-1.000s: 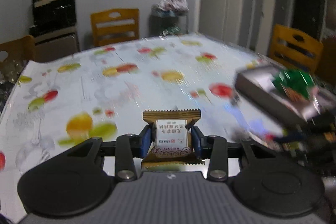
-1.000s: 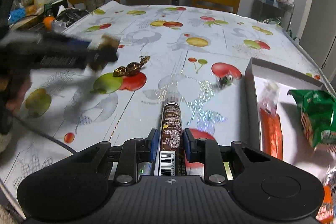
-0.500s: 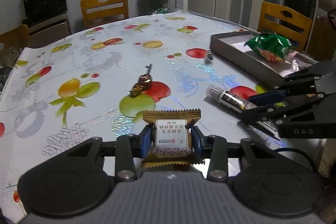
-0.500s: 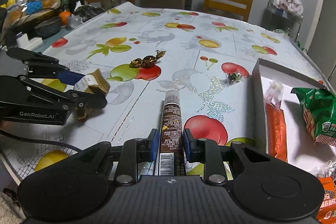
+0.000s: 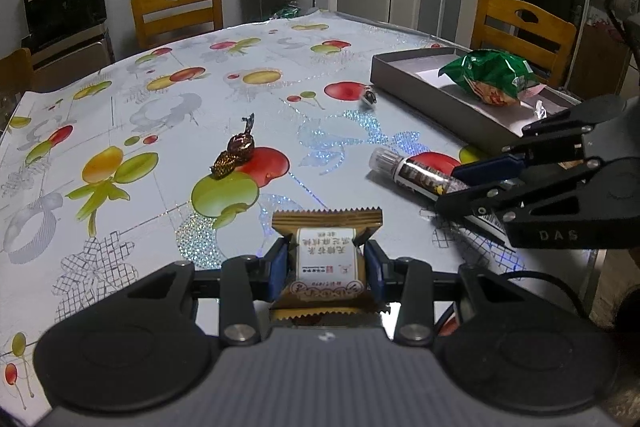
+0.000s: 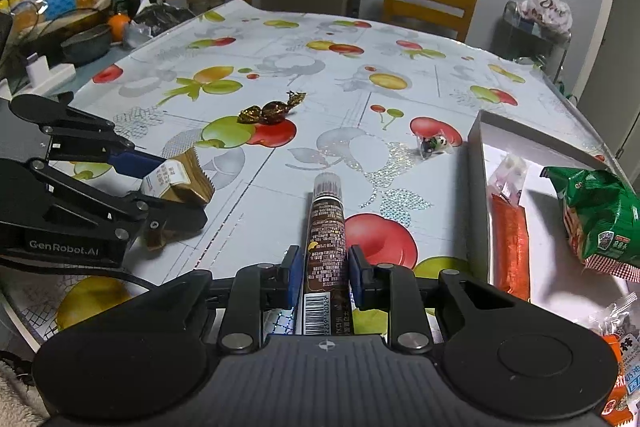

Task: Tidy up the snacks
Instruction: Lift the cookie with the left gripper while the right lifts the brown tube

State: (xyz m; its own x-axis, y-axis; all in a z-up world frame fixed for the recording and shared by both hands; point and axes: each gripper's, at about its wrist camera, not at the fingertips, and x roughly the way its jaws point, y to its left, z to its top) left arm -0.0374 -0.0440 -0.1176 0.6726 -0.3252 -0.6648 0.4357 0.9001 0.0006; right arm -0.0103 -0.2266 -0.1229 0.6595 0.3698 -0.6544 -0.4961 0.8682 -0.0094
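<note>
Left gripper [image 5: 326,265] clamped on a brown-wrapped snack cake [image 5: 326,259], blue pads pressed against both sides of the pack, crimped ends fore and aft, white label facing up. Seen from the right wrist, same pack [image 6: 176,179] lifted clear of the tablecloth [image 6: 320,87], well left of the grey tray [image 6: 480,187].

Right gripper [image 6: 325,263] closed on a long brown snack tube [image 6: 326,227], long axis running straight ahead along the fingers, capped end pointing away toward the far side of the table, barcode end back at the gripper body. From the left wrist, that tube [image 5: 412,173] lying aslant just short of the tray's near wall [image 5: 440,103], clear cap aimed away from the right gripper [image 5: 456,187]. Contact with the cloth: cannot tell.

Further out, left of the tray: a small clear-wrapped candy [image 6: 434,145] just beside its far corner, and a dark foil-twisted candy [image 6: 272,109] well apart from it, lengthwise roughly across the table.

Inside the tray: a green snack bag [image 6: 596,211], an orange stick pack [image 6: 510,251] lying along the near wall, a small clear wrapper [image 6: 508,171] beyond it.
</note>
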